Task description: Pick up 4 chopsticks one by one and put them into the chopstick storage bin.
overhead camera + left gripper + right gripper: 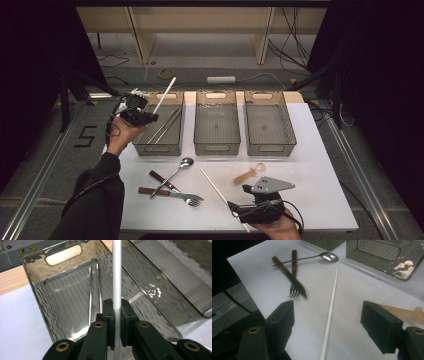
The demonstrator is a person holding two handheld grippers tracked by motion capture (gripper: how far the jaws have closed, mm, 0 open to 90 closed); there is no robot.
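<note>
My left gripper [117,315] is clamped on a white chopstick [117,277], holding it above the left bin [37,297] at the bench's far left corner. My right gripper [328,325] sits wide open over the second chopstick [331,302] near the front edge.

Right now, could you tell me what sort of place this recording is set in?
Probably a lab or recording bench rather than a kitchen: a white table framed by dark curtains, cables and a power strip on the floor, and three clear bins for sorting cutlery.
</note>
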